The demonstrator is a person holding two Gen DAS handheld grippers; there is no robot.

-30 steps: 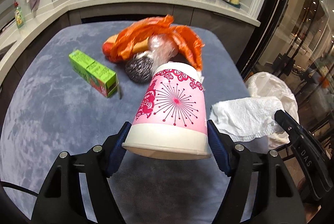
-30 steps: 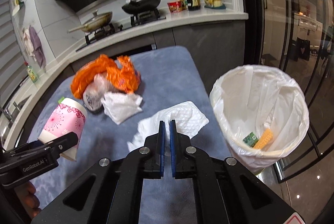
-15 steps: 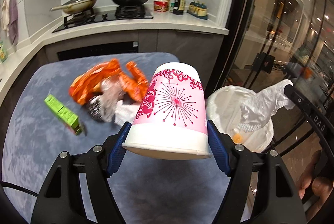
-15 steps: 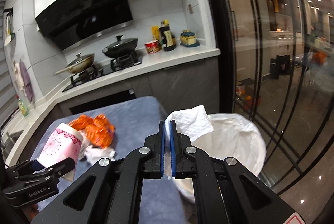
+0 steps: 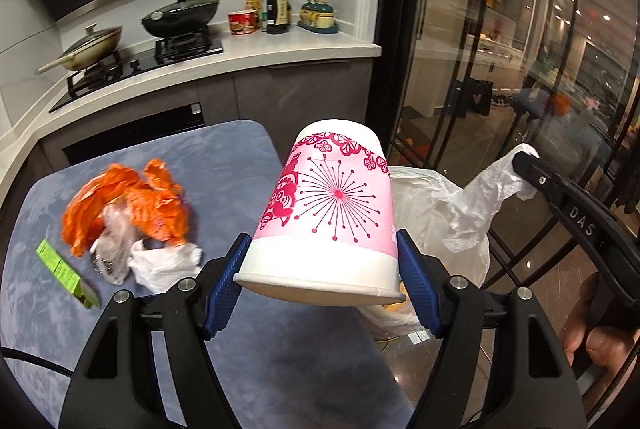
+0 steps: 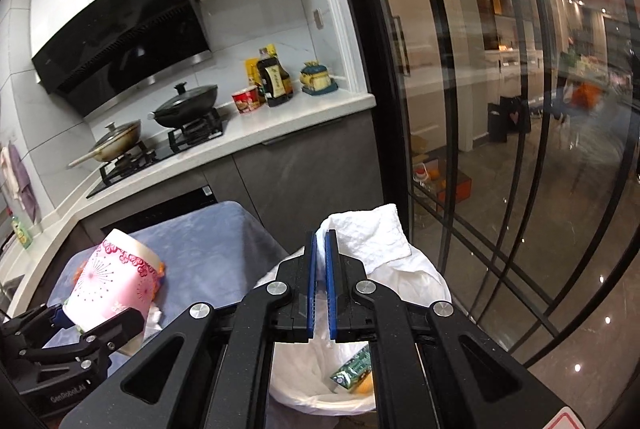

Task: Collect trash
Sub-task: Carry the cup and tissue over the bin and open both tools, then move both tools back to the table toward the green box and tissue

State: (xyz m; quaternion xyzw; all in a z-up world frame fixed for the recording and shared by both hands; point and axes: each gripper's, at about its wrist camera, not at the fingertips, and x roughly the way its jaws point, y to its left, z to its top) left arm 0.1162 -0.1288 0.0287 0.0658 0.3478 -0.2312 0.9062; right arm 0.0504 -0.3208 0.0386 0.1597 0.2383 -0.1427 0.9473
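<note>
Over the bin (image 6: 424, 271): right gripper (image 6: 321, 241), jaws pressed together on a white tissue (image 6: 372, 233). Beside it, above the table (image 5: 224, 157) edge: left gripper (image 5: 320, 269), clamping an upturned pink cup (image 5: 332, 209). On table: orange bag (image 5: 132, 201), green box (image 5: 64, 273), crumpled tissue (image 5: 160, 265).

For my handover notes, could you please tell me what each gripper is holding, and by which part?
The left gripper clamps the pink paper cup across its rim end. The right gripper is shut on an edge of the white paper towel.
</note>
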